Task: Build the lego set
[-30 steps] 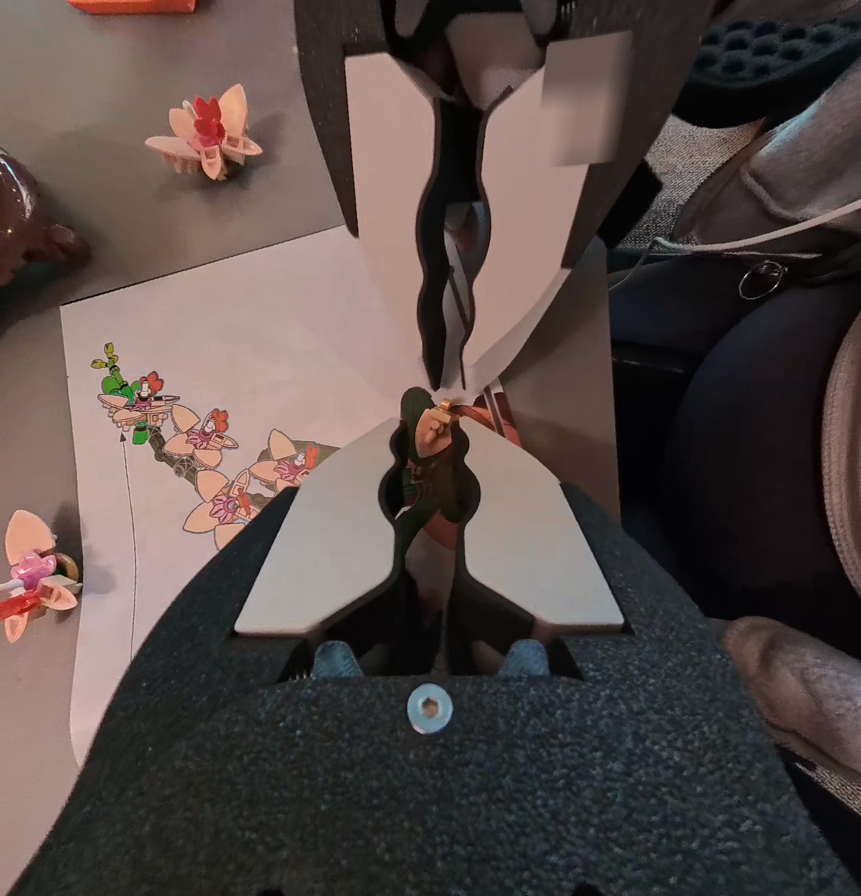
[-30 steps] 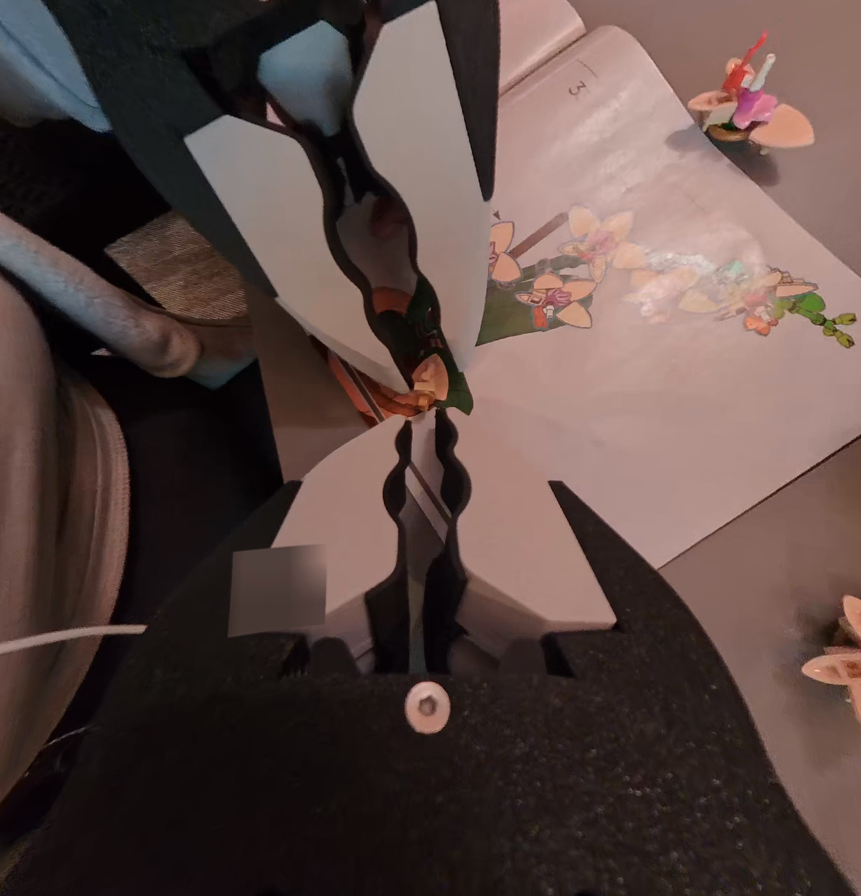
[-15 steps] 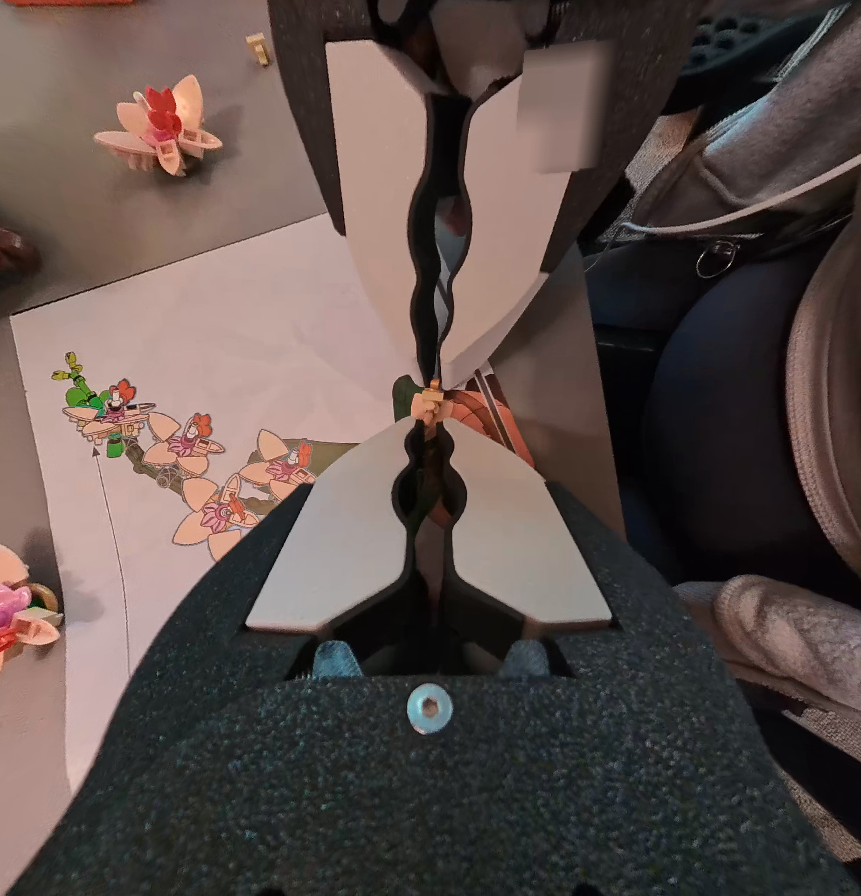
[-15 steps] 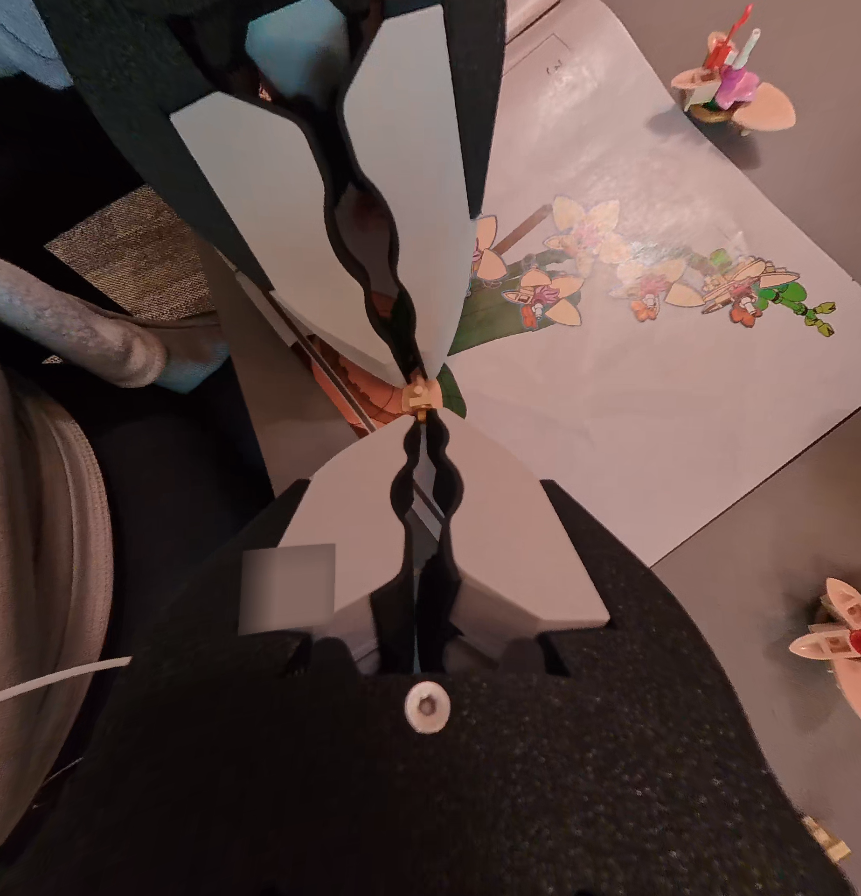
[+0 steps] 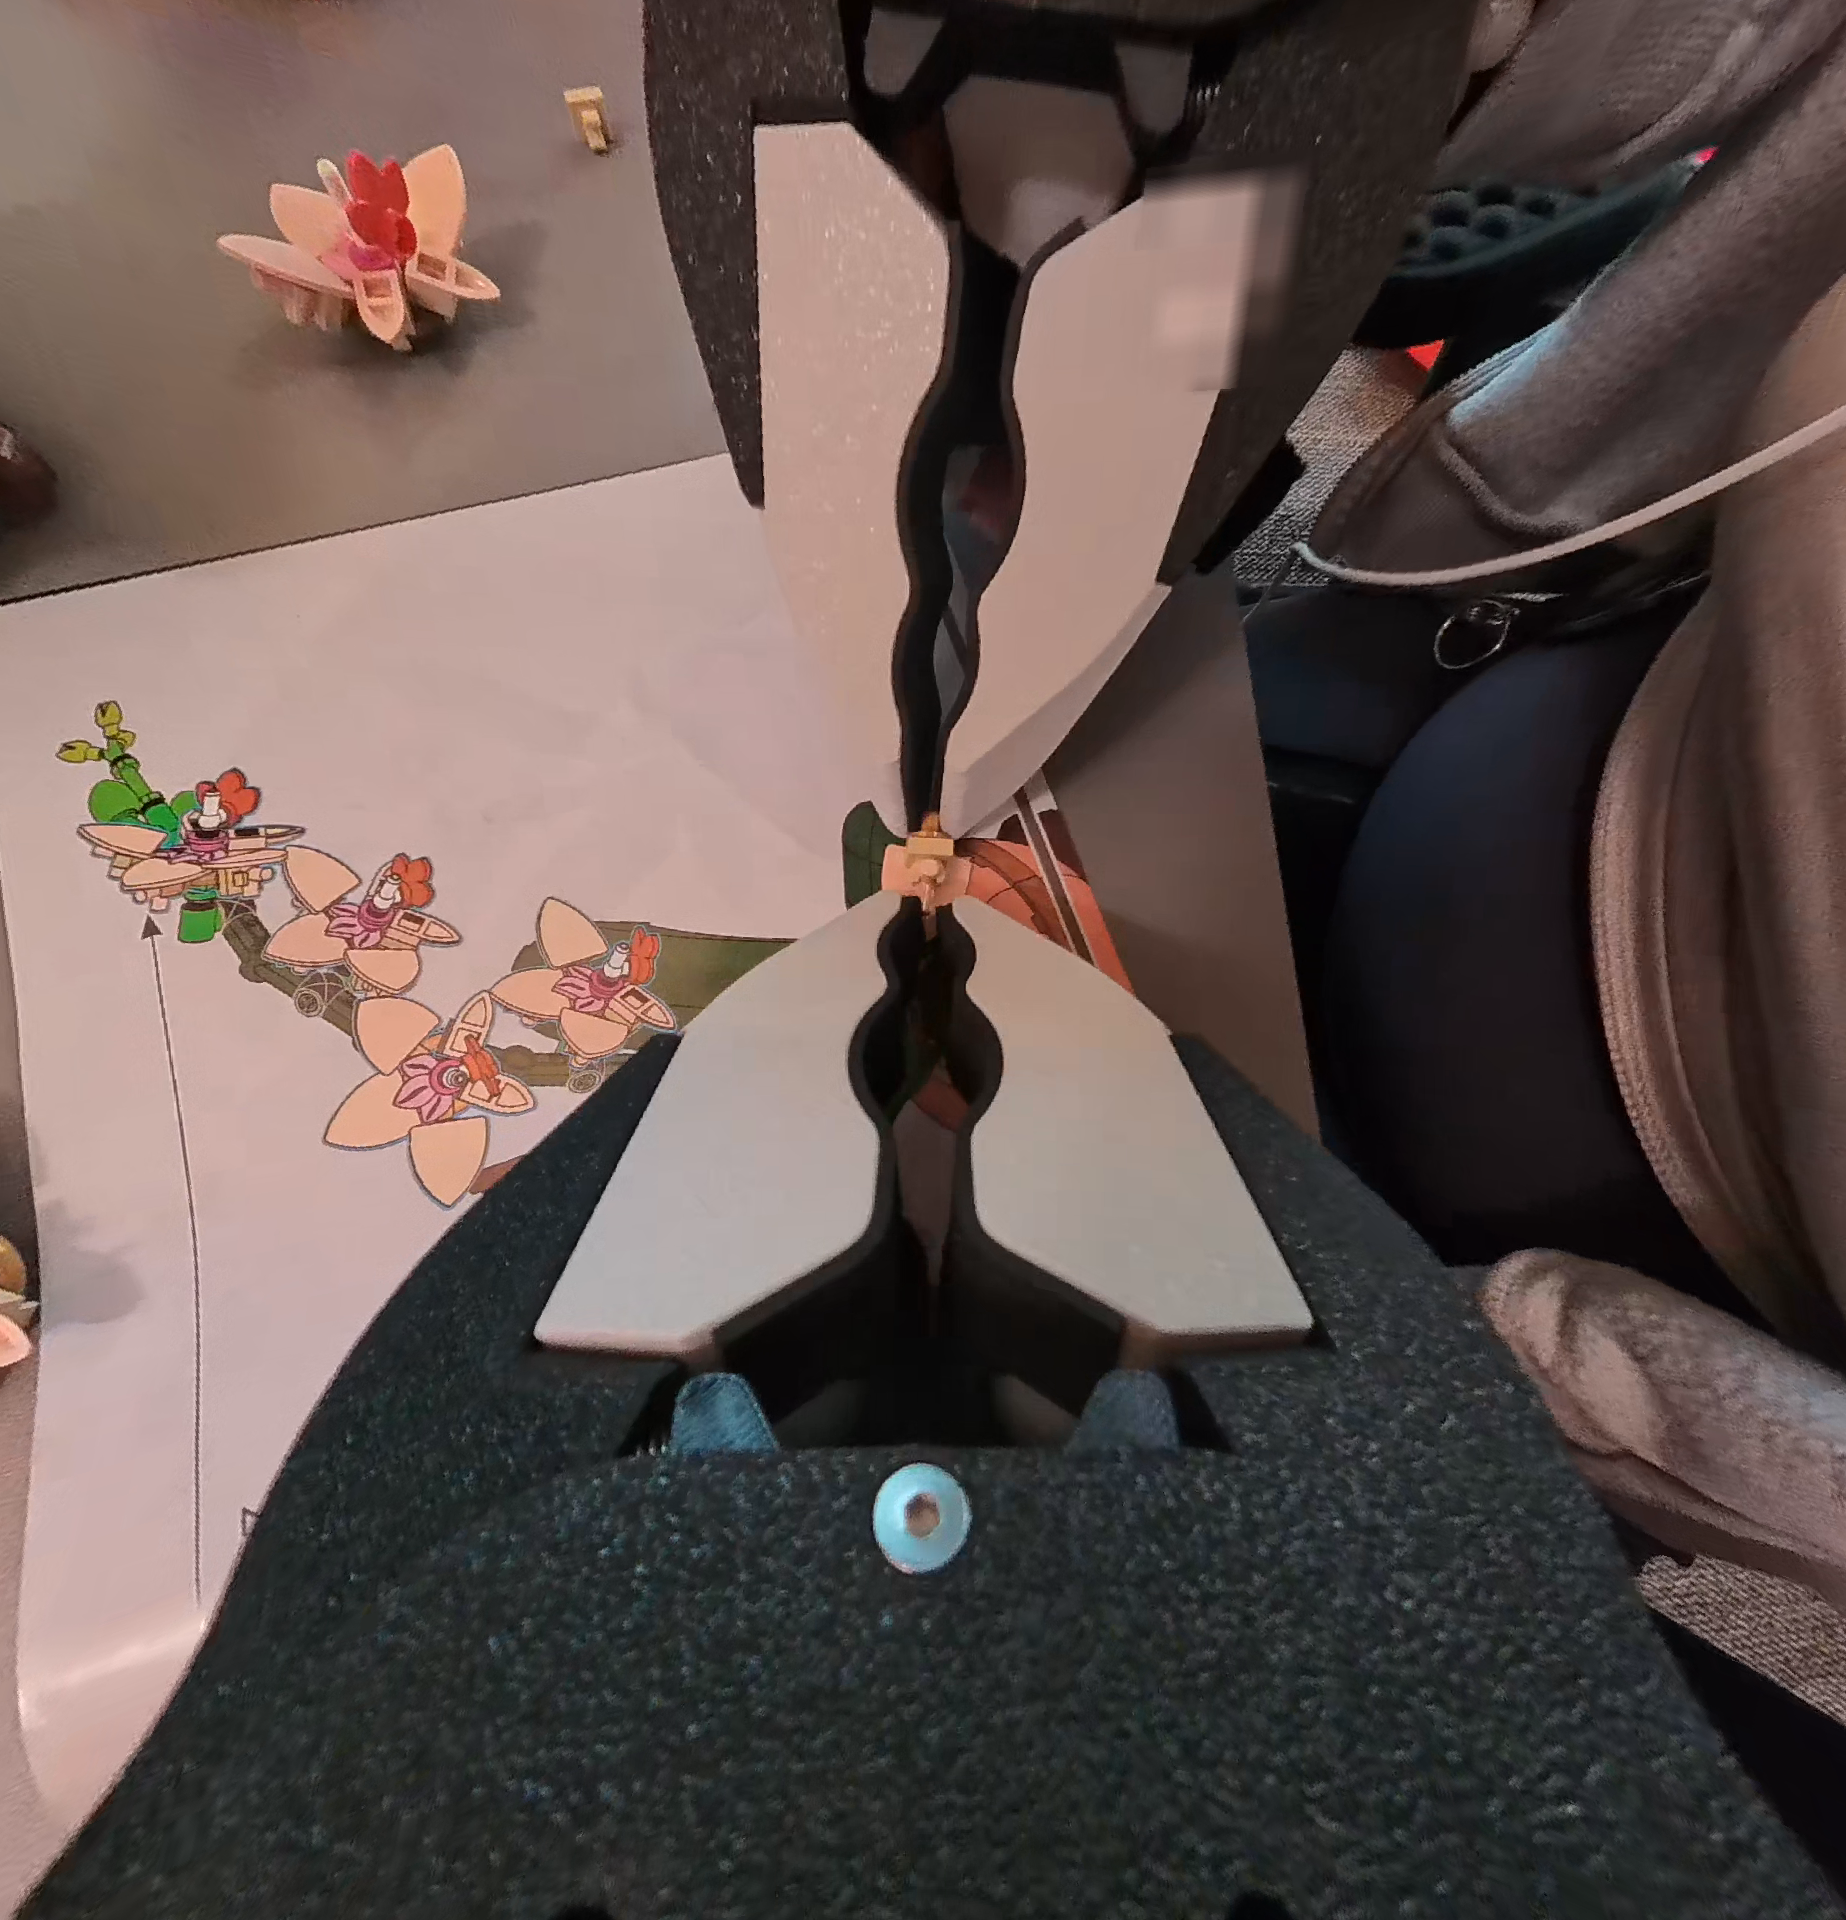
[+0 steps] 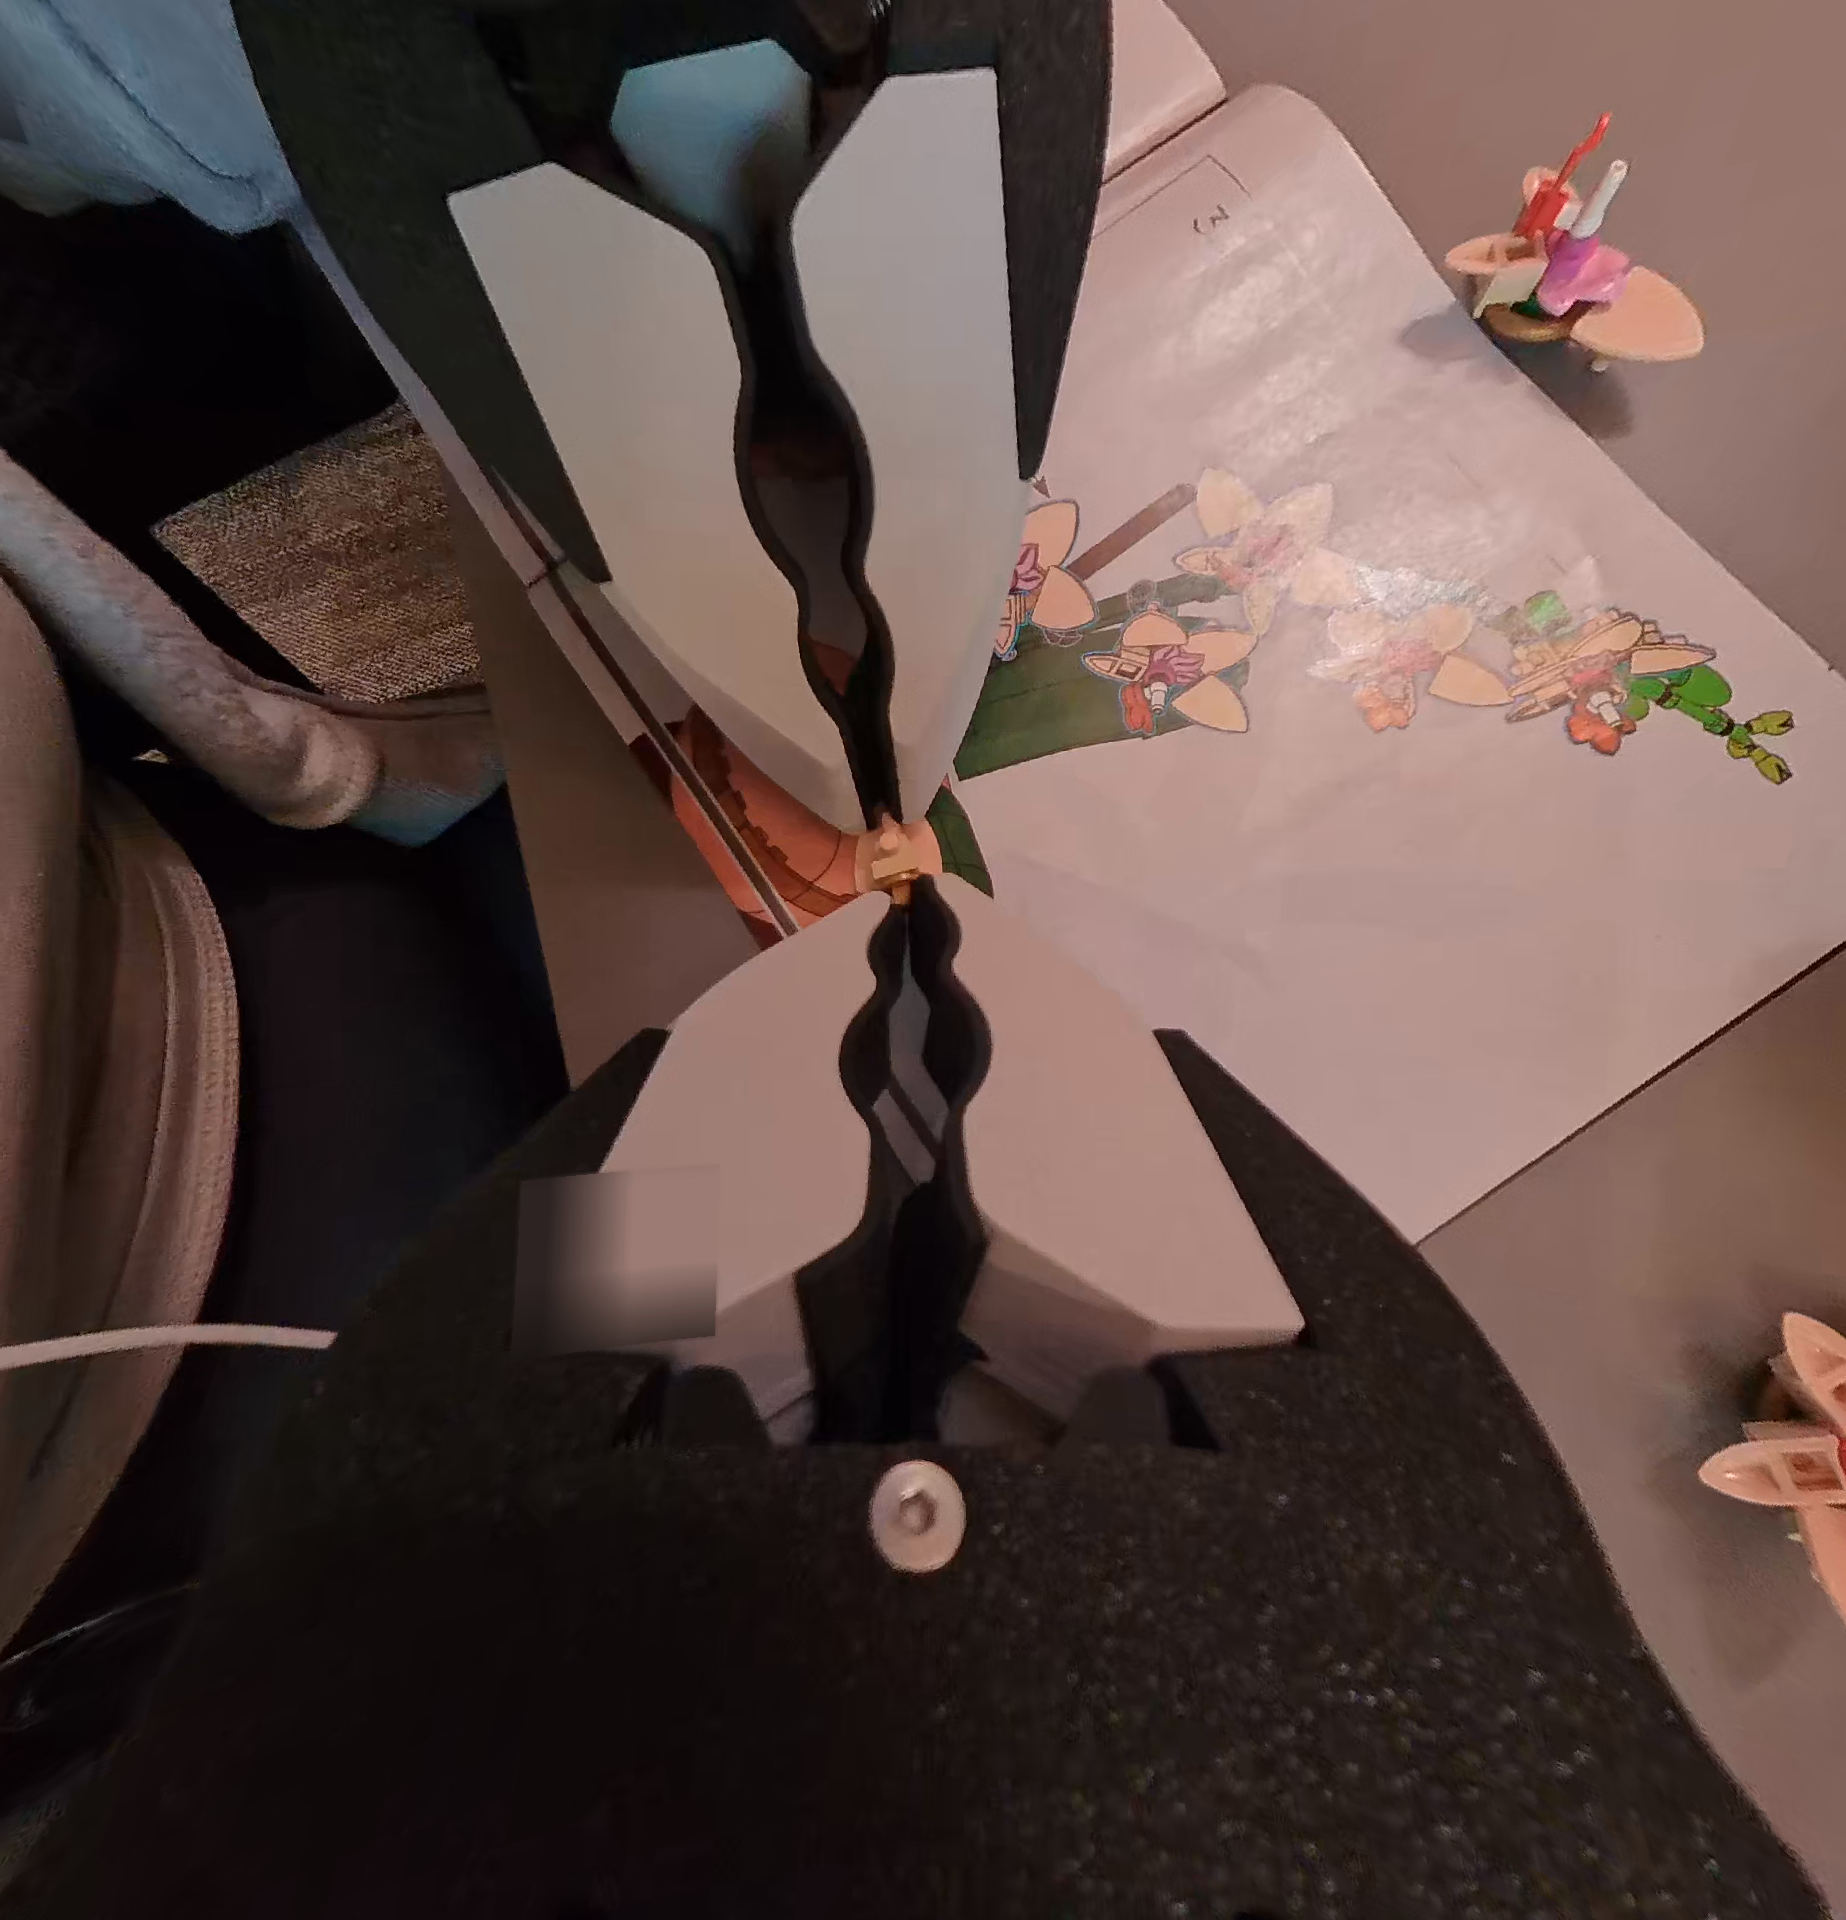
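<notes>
A tiny tan lego piece (image 5: 915,862) with a thin gold pin through it hangs between the two grippers, above the printed instruction sheet (image 5: 503,707). My left gripper (image 5: 924,912) is shut and pinches the piece's near end. My right gripper (image 5: 929,816) comes in from the top, tip to tip with it, shut on the far end. In the right wrist view the same piece (image 6: 891,858) sits between my right gripper (image 6: 903,912) below and the left gripper (image 6: 883,808) above. How deep the pin sits in each gripper is hidden.
A built pink-and-red lego flower (image 5: 363,249) and a loose tan piece (image 5: 590,112) lie on the grey table beyond the sheet. Another flower (image 6: 1553,270) stands at the sheet's far corner and one (image 6: 1812,1455) at the right edge. A person's lap and sleeve (image 5: 1677,1382) are close by. Left and right tips are no more than a few centimetres apart.
The two grippers have closed the gap and now meet tip to tip on the tan piece. One second ago the left gripper alone held it, a little short of the right gripper's tips.
</notes>
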`<state>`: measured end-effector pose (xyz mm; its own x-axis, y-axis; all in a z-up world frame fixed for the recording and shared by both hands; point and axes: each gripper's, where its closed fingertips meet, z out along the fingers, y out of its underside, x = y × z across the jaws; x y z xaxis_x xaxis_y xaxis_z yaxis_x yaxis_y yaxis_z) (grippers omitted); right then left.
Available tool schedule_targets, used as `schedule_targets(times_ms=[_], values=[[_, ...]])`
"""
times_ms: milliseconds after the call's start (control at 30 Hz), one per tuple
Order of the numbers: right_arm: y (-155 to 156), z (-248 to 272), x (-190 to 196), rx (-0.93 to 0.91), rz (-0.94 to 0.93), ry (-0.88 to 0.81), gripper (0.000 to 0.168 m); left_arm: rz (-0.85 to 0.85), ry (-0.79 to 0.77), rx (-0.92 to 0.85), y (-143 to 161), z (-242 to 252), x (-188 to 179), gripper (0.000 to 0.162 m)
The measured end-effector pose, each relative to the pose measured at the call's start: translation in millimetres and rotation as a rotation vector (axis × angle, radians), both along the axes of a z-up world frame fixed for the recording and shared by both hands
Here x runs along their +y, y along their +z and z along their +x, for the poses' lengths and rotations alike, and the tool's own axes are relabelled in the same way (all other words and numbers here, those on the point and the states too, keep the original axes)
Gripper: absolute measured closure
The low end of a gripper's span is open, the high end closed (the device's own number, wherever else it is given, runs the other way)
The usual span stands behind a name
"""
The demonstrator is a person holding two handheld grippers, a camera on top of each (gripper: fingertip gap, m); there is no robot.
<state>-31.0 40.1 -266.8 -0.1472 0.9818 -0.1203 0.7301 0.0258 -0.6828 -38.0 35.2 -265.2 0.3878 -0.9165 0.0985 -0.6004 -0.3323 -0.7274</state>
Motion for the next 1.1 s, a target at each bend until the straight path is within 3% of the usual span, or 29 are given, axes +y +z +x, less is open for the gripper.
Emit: schedule_targets(times_ms=[700, 767, 833, 967, 1100], values=[[0.2, -1.7, 0.7, -0.058, 0.036, 0.026, 0.168, -0.002, 0.047, 0.01, 1.0, 1.0, 1.4, 0.16], [0.0, -3.1, 1.8, -0.059, 0.015, 0.018, 0.168, -0.017, 0.047, -0.013, 3.2, 3.2, 2.6, 0.146], [2.4, -6.8, 15.3, -0.038, 0.045, -0.04, 0.167, -0.025, 0.082, -0.078, 17.3, 3.3, 6.7, 0.137], [4.8, -9.2, 62.4, -0.033, 0.087, -0.229, 0.167, 0.145, 0.216, -0.176, 57.2, -16.9, 24.1, 0.132], [-0.9, -7.4, 79.8, -0.077, 0.075, -0.315, 0.166, 0.21, 0.291, -0.208, 70.8, -25.6, 24.4, 0.132]])
